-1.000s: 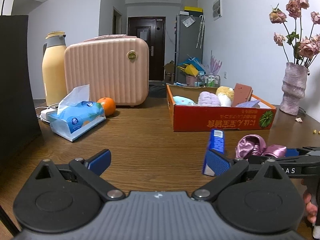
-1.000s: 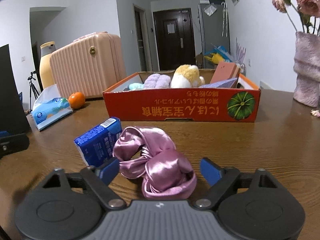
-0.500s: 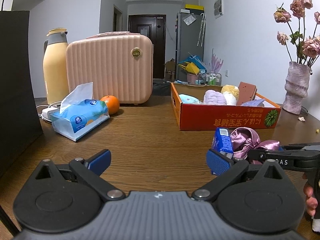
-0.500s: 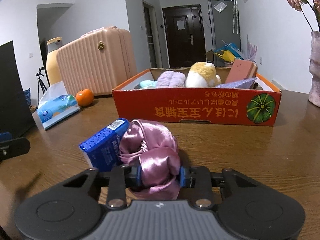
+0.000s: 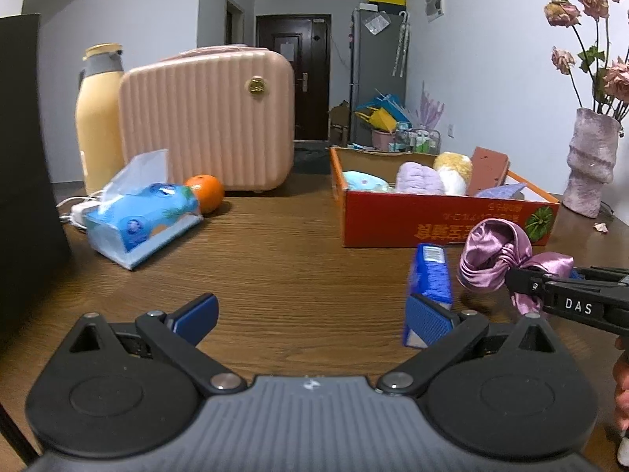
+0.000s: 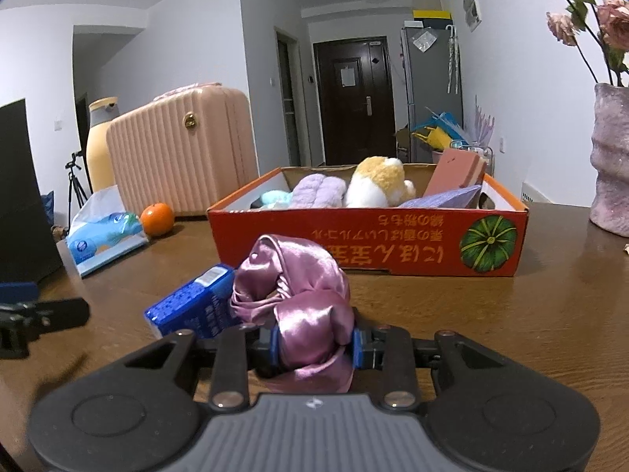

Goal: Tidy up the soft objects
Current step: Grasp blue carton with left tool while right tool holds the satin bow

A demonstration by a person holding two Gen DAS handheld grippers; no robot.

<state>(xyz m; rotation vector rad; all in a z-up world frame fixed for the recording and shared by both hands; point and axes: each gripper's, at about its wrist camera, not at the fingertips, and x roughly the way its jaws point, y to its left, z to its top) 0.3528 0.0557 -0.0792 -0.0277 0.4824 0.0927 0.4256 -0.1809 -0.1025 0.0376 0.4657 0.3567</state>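
Two hand-held grippers are yours to mind. Nearest, your right hand-held gripper (image 6: 314,344) pinches the pink satin scrunchie (image 6: 302,299) by its lower bunch, so the loop flops free above the worktop (image 6: 511,314). Your left hand-held gripper (image 5: 310,314) stands wide and empty, its right finger just beside the blue tissue pack (image 5: 430,275), probably the next pick. Beyond, the orange box (image 6: 393,244) already holds plush toys, so the scrunchie likely belongs there.
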